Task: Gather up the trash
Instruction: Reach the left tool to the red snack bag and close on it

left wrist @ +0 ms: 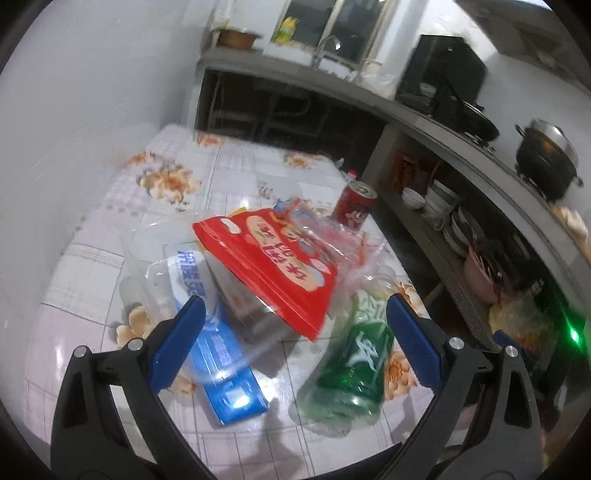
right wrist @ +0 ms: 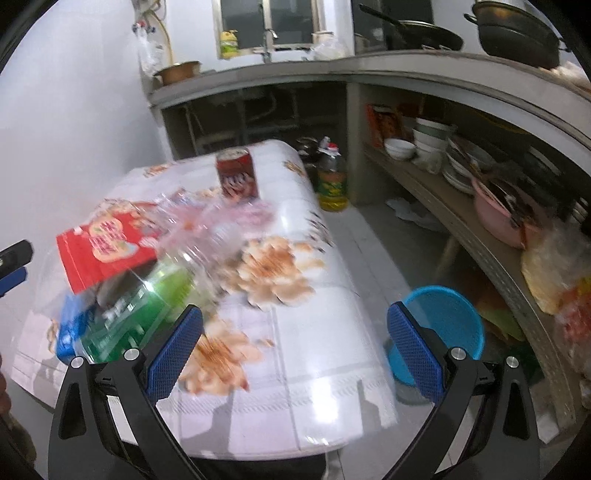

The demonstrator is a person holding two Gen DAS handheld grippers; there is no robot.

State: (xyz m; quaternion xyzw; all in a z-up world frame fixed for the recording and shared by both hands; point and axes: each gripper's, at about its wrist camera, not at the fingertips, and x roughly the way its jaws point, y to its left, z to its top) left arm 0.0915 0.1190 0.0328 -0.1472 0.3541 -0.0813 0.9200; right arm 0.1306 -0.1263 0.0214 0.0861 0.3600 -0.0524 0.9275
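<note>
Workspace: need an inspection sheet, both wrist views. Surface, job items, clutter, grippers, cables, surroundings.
Surface: table under a glossy floral cloth.
Job's things: red snack bag, green plastic bottle on its side, blue box, clear plastic wrap and clear container heaped together; red can upright, apart from the heap.
Clutter: nothing seen beyond the trash.
Grippers: left gripper open above the heap, empty; right gripper open, empty, over bare cloth.
Cables: nothing seen.
Surroundings: blue bin on the floor by the table, oil bottle, shelf of bowls, pots on the counter.
</note>
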